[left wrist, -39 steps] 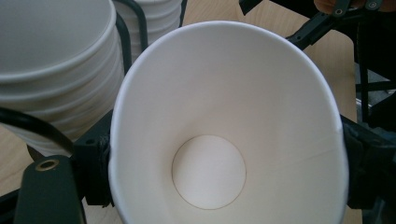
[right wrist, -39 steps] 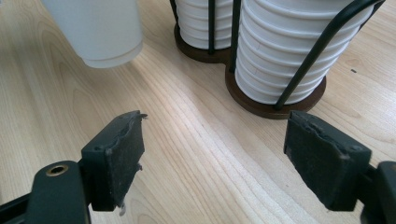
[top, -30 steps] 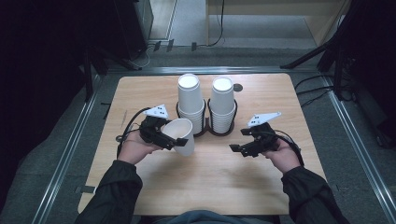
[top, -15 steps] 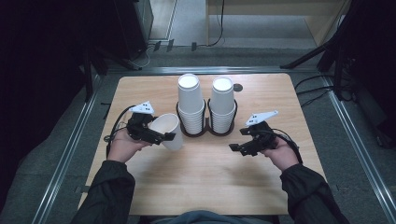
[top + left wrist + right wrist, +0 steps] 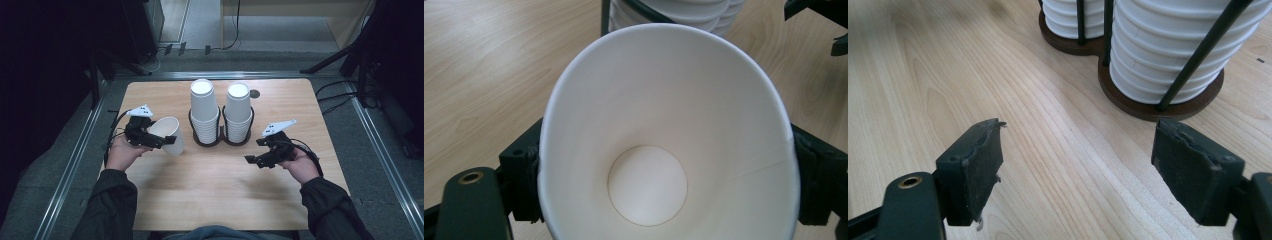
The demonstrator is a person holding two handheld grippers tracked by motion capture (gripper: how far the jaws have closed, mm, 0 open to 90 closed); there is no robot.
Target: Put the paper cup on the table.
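White paper cup (image 5: 167,134) in its jaws, the left gripper (image 5: 150,137) has carried it leftward, clear of the two cup stacks (image 5: 220,112) in their black holder (image 5: 221,140), which it was near a second ago. The cup tilts above the wooden table (image 5: 210,195). At right, the right gripper (image 5: 260,159) stays put, jaws wide and empty.
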